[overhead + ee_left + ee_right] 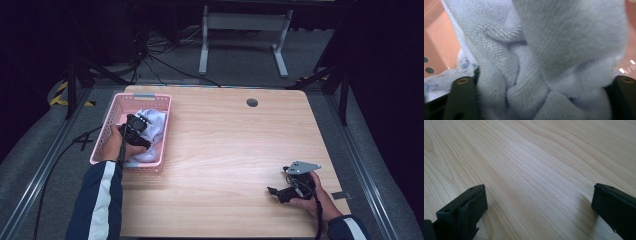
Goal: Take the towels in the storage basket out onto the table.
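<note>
In the left gripper view a bunched white cloth (544, 57) presses right up against the lens, its weave sharp on the left and blurred on the right. Its folds run down between the two black jaws, which stand at the lower corners of that view with the fabric packed between them and touching both inner faces. Whether the pads are actually squeezing it or only lie against it, I cannot tell. Behind the cloth, pink plastic walls show at both edges.

From the high view, the cloth (150, 131) lies heaped in a pink basket (113, 116) at the left edge of the wooden table (235, 145). The left gripper (134, 126) is sunk into the heap, pointing down and away from the person. The left hand (116, 146) holds it from behind, over the near end of the basket, and the forearm in a dark sleeve with a white stripe (98, 200) rises straight from the bottom edge.

The right gripper (278, 192) lies low near the table's near right corner, pointing left along the surface, its grey plate on top. The right hand (312, 197) cups it from the right. In the right gripper view its jaws stand wide apart over bare wood (534, 167), holding nothing.
</note>
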A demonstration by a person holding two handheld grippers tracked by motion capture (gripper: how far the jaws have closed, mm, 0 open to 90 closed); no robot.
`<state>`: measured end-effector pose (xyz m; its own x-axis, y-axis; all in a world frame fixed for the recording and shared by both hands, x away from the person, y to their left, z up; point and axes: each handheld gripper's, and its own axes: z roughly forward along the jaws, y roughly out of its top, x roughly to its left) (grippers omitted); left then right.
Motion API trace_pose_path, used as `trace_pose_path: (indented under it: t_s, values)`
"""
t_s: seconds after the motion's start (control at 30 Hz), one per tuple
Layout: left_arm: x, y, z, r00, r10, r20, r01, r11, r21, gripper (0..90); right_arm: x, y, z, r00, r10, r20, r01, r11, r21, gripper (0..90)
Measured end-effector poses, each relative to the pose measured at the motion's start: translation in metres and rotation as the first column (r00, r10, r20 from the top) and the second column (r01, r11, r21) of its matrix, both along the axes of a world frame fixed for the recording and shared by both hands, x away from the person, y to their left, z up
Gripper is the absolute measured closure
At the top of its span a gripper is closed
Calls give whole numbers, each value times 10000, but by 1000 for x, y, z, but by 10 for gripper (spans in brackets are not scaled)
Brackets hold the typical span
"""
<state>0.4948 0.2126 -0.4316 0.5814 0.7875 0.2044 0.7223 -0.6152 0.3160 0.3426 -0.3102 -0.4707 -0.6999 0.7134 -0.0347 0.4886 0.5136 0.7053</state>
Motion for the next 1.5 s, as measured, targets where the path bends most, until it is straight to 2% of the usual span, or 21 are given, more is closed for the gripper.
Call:
trace_pose_path:
  t_s: [0.03,0.17,0.27,0.4,0.53,0.57,0.6,0.7,0.73,0.77,0.8,0.9,1.0,1.03,1.2,1.27,1.3,1.33,1.4,1.43,1.5]
  values:
    - [-1,-2,1,9999,-7,139,4,9998,196,379,0,0,0,10000,2,3,-2,10000,-1,7]
    - [-5,-4,3,9993,-25,377,12,9994,351,499,0,0,0,10000,-4,4,4,10000,3,7]
    - [-8,3,8,9969,81,785,-56,9995,-318,555,0,0,0,10000,-7,11,7,10000,16,6]
    - [-15,8,19,9894,70,1450,31,9976,-696,596,0,0,0,10000,-10,2,10,10000,19,7]
    - [-24,12,35,9725,134,2326,32,9975,-708,605,-1,0,0,10000,-13,-3,13,10000,17,7]
    - [-27,14,40,9680,178,2503,62,9955,-950,608,-1,0,0,10000,-14,0,14,10000,13,6]
    - [-29,15,43,9667,160,2552,100,9949,-1003,610,-1,0,0,10000,-18,0,18,10000,10,7]
    - [-34,20,56,9547,235,2967,191,9900,-1397,613,-1,0,0,10000,-21,-2,21,10000,11,6]
    - [-34,20,56,9547,235,2967,191,9900,-1397,613,-1,0,0,10000,-21,0,21,10000,10,6]
    - [-38,23,67,9405,356,3379,191,9874,-1571,614,-1,0,0,10000,-20,0,20,10000,10,6]
    - [-40,24,73,9366,467,3473,170,9838,-1783,615,-1,0,0,10000,-21,-2,21,10000,10,7]
    - [-46,26,91,9211,432,3870,349,9807,-1925,615,-1,0,0,10000,-26,0,26,10000,7,6]
    - [-52,23,107,9009,346,4326,592,9777,-2014,616,-1,0,0,10000,-27,0,27,10000,4,6]
    - [-52,23,107,9009,346,4326,592,9777,-2014,616,-1,0,0,10000,-27,0,27,10000,4,6]
    - [-60,17,124,8791,344,4755,890,9681,-2344,616,-1,0,0,10000,-31,-18,31,10000,2,6]
    - [-61,15,126,8765,301,4804,989,9655,-2410,616,-1,0,0,10000,-32,-17,32,10000,0,6]
    - [-62,13,128,8810,219,4726,1093,9625,-2483,616,-1,0,0,10000,-33,-20,33,10000,2,6]
    - [-62,10,130,8760,157,4820,1256,9575,-2596,616,-1,0,0,10000,-32,-16,32,10000,0,6]
    - [-65,2,133,8754,-67,4833,1492,9548,-2570,616,-1,0,0,10000,-33,-18,33,10000,0,6]
    - [-65,-2,135,8707,-177,4915,1632,9531,-2549,615,-1,0,0,10000,-34,-17,34,10000,-1,6]
    - [-67,-11,139,8685,-366,4944,1870,9478,-2584,616,-1,0,0,10000,-47,-14,47,10000,0,6]
